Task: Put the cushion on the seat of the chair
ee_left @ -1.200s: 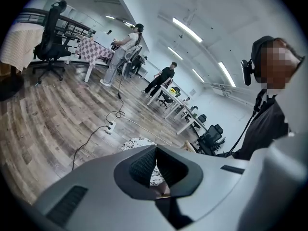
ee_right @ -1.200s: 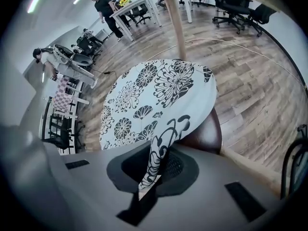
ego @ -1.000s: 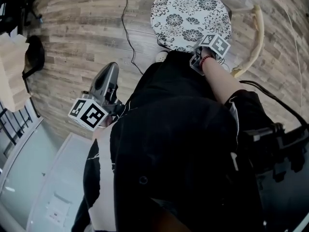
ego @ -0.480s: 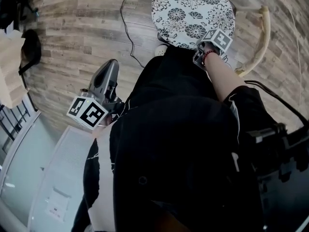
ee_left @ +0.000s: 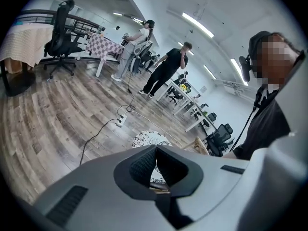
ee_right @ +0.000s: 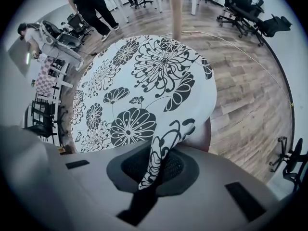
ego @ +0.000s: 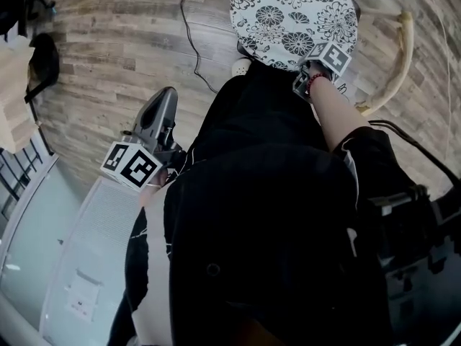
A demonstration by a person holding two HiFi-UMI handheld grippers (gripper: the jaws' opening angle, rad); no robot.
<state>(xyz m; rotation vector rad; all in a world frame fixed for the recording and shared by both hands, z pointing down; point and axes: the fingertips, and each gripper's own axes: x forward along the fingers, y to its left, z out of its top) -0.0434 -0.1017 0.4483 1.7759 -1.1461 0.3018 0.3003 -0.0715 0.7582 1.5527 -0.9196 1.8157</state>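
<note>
Clearly the right gripper (ee_right: 156, 166) has its jaws clamped on the rim of the round white cushion with a black flower print (ee_right: 144, 76). A narrow fold of the printed fabric stands pinched between the two dark ribbed pads (ee_right: 179, 166). This gripper points down at the cushion's near edge. The cushion spreads out flat beyond the jaws, low over the grey-brown wood-plank floor (ego: 122, 56). A dull brownish surface (ee_right: 203, 134) shows just under its near edge, touching it or almost so; whether that is the seat cannot be told.

From the head view, the cushion lies just beside a pale curved wooden rail of the chair (ego: 398, 60), which arcs round its right side. A straight wooden post (ee_right: 176, 6) rises behind the cushion in the right gripper view.

The left gripper (ee_left: 155, 149) is held off to the left, well apart from the cushion, with its jaws together at the tips and nothing between them. A thin black cable (ego: 189, 34) runs across the floor to a white power strip (ego: 240, 66) near the cushion's edge.
</note>
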